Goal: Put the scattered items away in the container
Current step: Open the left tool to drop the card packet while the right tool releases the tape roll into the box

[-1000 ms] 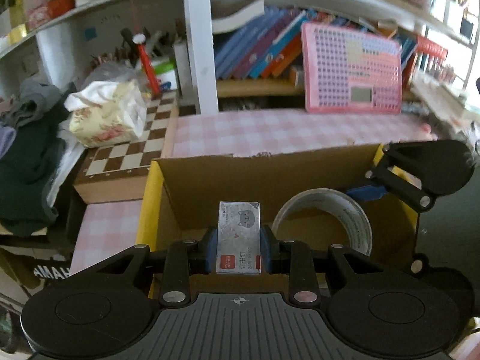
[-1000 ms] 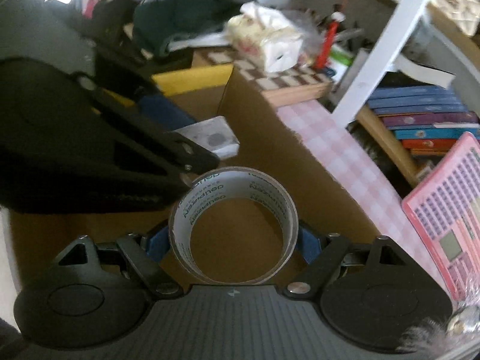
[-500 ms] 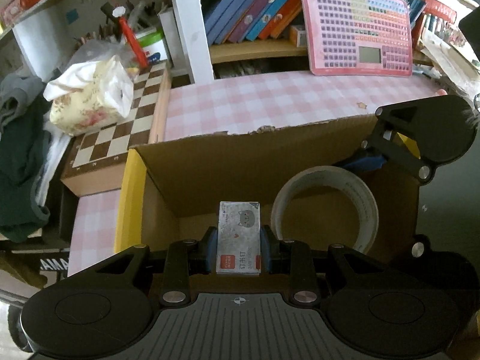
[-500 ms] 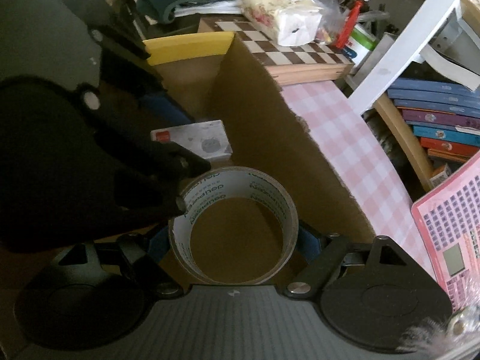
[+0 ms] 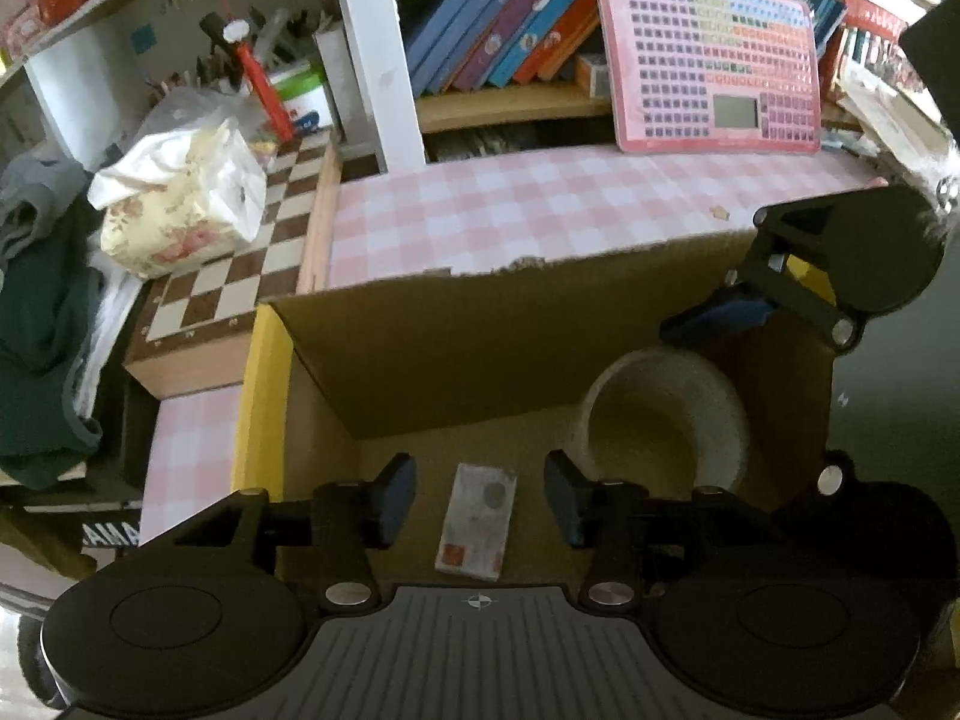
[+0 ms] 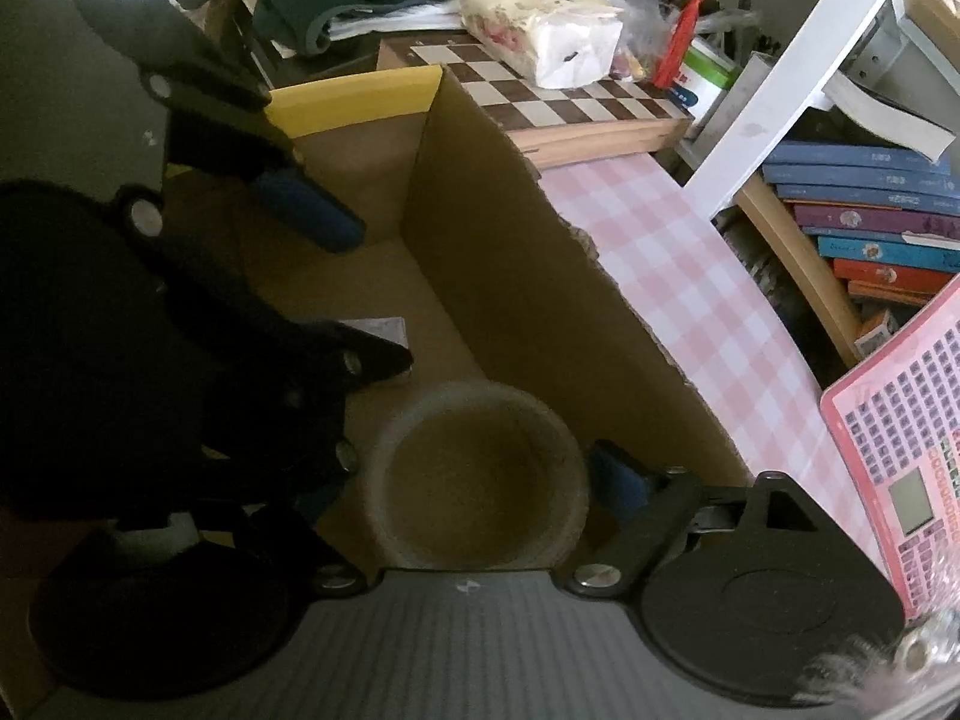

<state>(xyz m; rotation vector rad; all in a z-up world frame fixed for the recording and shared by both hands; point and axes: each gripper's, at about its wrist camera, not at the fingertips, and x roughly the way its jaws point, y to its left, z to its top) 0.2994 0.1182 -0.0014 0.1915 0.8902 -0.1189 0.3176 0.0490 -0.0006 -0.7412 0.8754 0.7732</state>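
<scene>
Both grippers are over the cardboard box [image 5: 420,336]. My left gripper [image 5: 480,501] is open; a small grey card pack [image 5: 478,519] lies loose on the box floor between its fingers. The tape roll [image 5: 666,420] is blurred and sits apart from the fingers. In the right wrist view my right gripper [image 6: 474,480] is open around the tape roll [image 6: 477,483]; one blue fingertip [image 6: 618,474] stands just right of the roll, the other is hidden behind the left gripper's black body [image 6: 180,360]. The box wall [image 6: 540,300] runs alongside.
A chessboard [image 5: 240,258] with a tissue pack [image 5: 180,204] stands left of the box. A pink checked surface [image 5: 540,216] lies behind, with a pink toy keyboard [image 5: 714,60] and books [image 5: 492,24] on a shelf. Dark clothes [image 5: 36,324] hang at far left.
Both grippers have opened. The card pack has dropped from my left gripper onto the box floor. The tape roll has left my right gripper's hold and is lower in the box.
</scene>
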